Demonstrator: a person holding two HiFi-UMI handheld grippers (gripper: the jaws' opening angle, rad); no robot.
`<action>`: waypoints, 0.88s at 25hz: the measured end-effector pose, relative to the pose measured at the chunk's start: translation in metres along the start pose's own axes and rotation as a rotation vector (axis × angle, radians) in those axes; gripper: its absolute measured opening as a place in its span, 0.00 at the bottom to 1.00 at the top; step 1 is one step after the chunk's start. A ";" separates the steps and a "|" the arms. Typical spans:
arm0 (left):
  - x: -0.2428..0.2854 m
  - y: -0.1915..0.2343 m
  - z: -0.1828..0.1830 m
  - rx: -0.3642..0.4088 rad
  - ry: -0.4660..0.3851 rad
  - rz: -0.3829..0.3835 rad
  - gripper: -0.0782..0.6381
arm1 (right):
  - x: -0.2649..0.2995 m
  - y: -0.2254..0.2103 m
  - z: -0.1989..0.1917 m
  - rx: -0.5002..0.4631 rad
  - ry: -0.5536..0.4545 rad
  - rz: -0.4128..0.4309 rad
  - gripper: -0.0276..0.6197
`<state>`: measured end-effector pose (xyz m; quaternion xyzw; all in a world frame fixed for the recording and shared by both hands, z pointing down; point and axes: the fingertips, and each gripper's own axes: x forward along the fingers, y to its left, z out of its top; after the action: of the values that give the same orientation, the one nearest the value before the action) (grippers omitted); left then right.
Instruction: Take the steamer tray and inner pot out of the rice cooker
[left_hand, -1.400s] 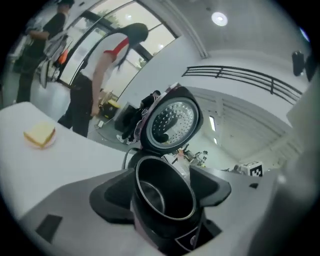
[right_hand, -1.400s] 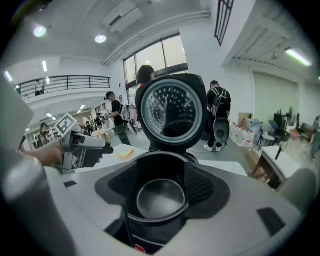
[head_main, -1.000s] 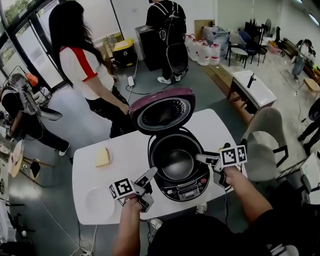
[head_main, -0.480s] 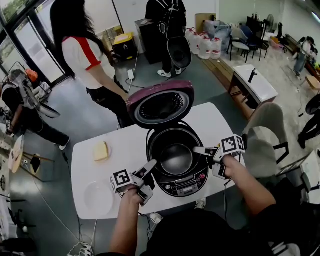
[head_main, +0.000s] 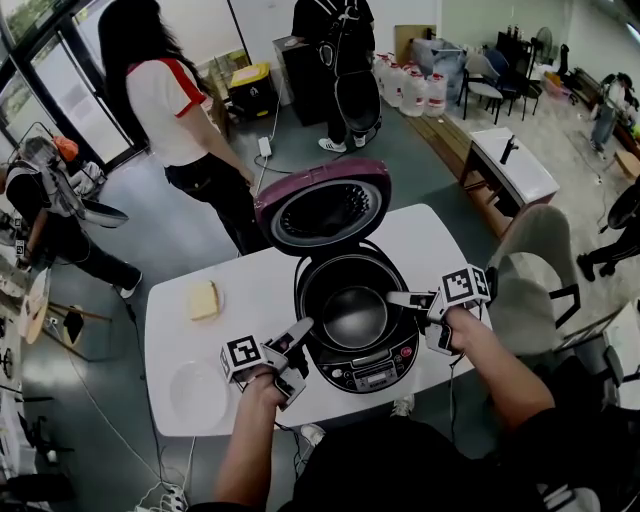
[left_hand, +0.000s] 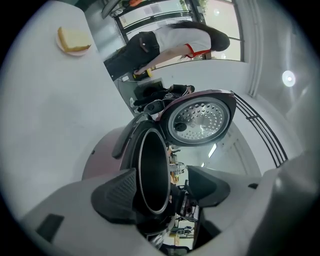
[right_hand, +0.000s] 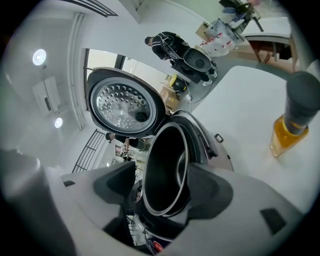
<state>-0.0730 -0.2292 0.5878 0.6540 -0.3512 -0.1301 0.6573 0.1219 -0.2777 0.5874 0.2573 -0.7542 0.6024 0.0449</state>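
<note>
The rice cooker (head_main: 375, 372) stands on the white table (head_main: 250, 300) with its maroon lid (head_main: 325, 212) swung up. The dark inner pot (head_main: 352, 315) sits inside it. My left gripper (head_main: 300, 358) is at the cooker's front left and my right gripper (head_main: 412, 320) at its right side. In the left gripper view the pot's rim (left_hand: 150, 175) lies between the spread jaws of the left gripper (left_hand: 162, 187), with a gap on one side. The right gripper (right_hand: 162, 192) straddles the rim (right_hand: 167, 170) the same way. Both are open. I see no steamer tray in the pot.
A yellow slab on a small plate (head_main: 203, 300) lies at the table's left. A white round dish (head_main: 195, 395) sits near the front left corner. A bottle of amber liquid (right_hand: 292, 120) stands to the cooker's right. A person in a white and red shirt (head_main: 170, 100) stands behind the table, and a chair (head_main: 530, 270) stands on the right.
Both grippers have stayed at the cooker's rim and rolled slightly. The person behind the table has shifted a little. The pot has not moved.
</note>
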 end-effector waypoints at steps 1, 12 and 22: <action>0.002 -0.001 0.000 0.003 0.005 0.004 0.56 | 0.000 0.000 0.000 -0.001 0.000 0.001 0.51; 0.015 0.008 -0.005 0.144 0.065 0.156 0.35 | 0.004 -0.017 0.008 -0.089 0.029 -0.107 0.34; 0.011 0.026 -0.004 0.148 0.047 0.212 0.13 | 0.001 -0.035 0.008 -0.174 0.022 -0.213 0.10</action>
<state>-0.0699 -0.2299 0.6163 0.6626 -0.4116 -0.0184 0.6255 0.1390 -0.2907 0.6165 0.3242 -0.7716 0.5294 0.1391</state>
